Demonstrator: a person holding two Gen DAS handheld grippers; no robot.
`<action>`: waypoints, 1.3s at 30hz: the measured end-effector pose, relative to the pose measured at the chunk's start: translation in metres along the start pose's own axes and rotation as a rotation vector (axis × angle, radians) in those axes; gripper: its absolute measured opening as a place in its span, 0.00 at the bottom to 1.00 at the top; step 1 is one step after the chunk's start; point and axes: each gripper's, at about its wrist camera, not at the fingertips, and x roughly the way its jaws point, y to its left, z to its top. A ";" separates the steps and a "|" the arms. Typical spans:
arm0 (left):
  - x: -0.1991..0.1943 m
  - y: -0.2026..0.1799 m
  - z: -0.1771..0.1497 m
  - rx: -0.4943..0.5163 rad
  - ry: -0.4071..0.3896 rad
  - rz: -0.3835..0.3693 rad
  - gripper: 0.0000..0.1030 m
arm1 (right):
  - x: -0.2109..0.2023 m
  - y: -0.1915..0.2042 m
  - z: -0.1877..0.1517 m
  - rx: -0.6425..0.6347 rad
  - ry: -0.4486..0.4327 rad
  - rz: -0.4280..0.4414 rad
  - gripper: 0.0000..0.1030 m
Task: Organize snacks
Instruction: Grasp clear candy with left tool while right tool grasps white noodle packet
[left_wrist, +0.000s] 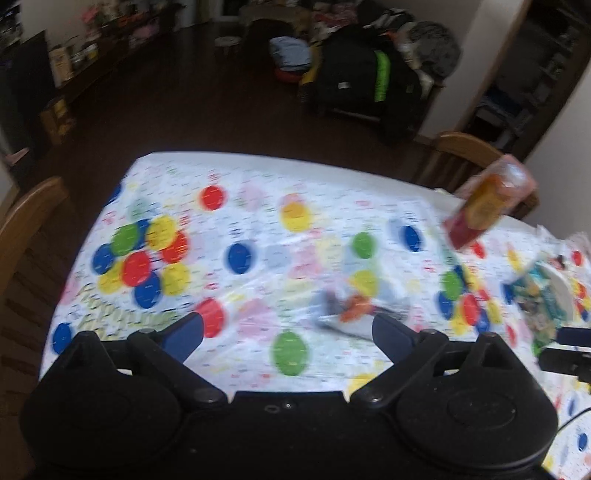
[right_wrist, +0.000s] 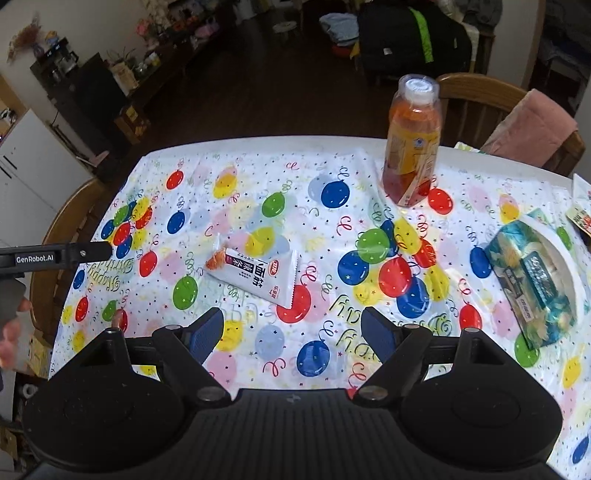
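Lying flat on the balloon-print tablecloth (right_wrist: 258, 177), the white snack packet (right_wrist: 255, 275) sat near the table's middle, its long axis slanting from upper left to lower right in the right wrist view. It lay just ahead of the right gripper (right_wrist: 291, 332), slightly left of its centre line, and both jaws stood wide apart and empty. The left gripper (left_wrist: 288, 332) was wide and empty too, with the blurred packet just ahead of its right finger, so neither was clearly nearer. Bold Chinese characters ran along the packet; "GenRobot.AI" read on the left tool's side. An orange drink bottle (right_wrist: 412, 144) stood upright further back, and a blue-green tissue pack (right_wrist: 532, 277) lay at the right.
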 end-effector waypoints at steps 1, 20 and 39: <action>0.003 0.006 0.001 -0.015 0.011 0.008 0.92 | 0.004 0.000 0.002 -0.006 0.003 0.009 0.79; 0.084 0.091 -0.079 -0.211 0.237 0.104 0.56 | 0.174 0.067 0.055 -0.355 0.187 0.004 0.79; 0.085 0.093 -0.090 -0.183 0.200 0.097 0.18 | 0.198 0.088 0.035 -0.478 0.202 -0.049 0.31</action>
